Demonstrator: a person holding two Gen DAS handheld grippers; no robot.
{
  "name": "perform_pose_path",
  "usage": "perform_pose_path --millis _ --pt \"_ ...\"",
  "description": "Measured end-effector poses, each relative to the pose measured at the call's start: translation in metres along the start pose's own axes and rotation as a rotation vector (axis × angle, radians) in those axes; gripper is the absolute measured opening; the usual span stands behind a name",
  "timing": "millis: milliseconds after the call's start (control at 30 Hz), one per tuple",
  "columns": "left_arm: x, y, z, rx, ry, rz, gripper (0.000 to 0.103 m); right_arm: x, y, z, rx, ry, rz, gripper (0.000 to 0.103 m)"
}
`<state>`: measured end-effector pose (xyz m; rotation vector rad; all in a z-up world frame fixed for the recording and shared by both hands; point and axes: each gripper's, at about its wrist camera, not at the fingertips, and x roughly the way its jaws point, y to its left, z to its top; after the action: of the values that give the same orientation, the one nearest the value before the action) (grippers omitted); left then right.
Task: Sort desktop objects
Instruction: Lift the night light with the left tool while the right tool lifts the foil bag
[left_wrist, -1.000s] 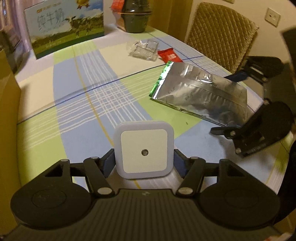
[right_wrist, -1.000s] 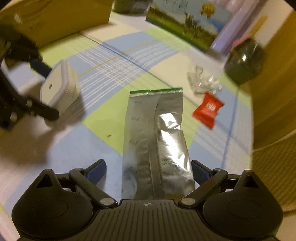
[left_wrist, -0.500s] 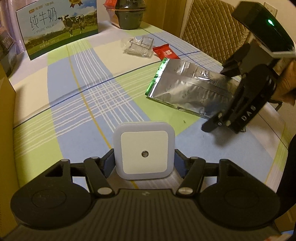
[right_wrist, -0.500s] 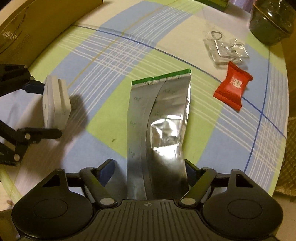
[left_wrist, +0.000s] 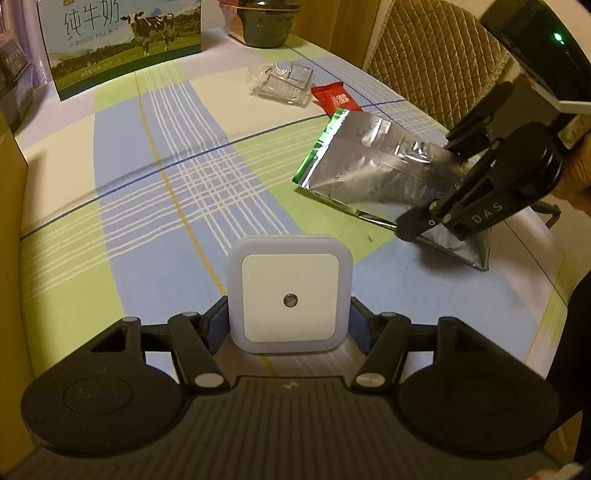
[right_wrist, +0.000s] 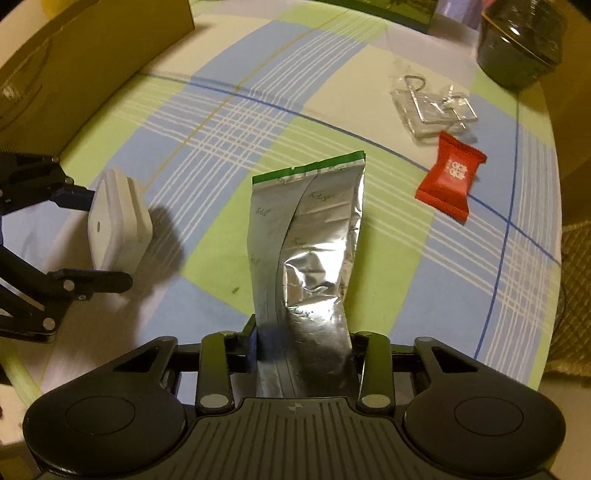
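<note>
two hand-held grippers over a checked tablecloth, each with an object between its fingers. the right gripper has just been closing and its jaws now pinch the near end of a silver foil pouch; the green-edged far end reaches out over the cloth, slightly raised as seen from the left wrist camera. risk: the foil is slick and crumpled at the pinch, so the pouch may slide out or fold and droop if swung quickly, and its free end could sweep the red sachet or the clear plastic packet lying near. the left gripper is part-way closed on a white square night light, face to the camera, held by its sides; the smooth rounded casing could twist in the pads if tilted further. the two grippers stand near each other, so a crossing move may knock them together. a milk carton box and a dark bowl stand at the table's far edge.
</note>
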<state>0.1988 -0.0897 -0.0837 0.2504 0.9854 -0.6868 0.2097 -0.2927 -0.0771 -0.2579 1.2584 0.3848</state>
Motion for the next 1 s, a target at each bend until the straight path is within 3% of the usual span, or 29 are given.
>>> perform_pose_path --millis 433,1000 --pt "-0.013 -0.008 -0.007 -0.024 -0.045 0.024 0.060 -0.027 0.006 -0.014 0.114 -0.100 0.056 0.033" --pt "-0.024 -0.013 -0.012 -0.044 -0.078 0.036 0.060 -0.042 0.007 -0.024 0.176 -0.148 0.079 0.033"
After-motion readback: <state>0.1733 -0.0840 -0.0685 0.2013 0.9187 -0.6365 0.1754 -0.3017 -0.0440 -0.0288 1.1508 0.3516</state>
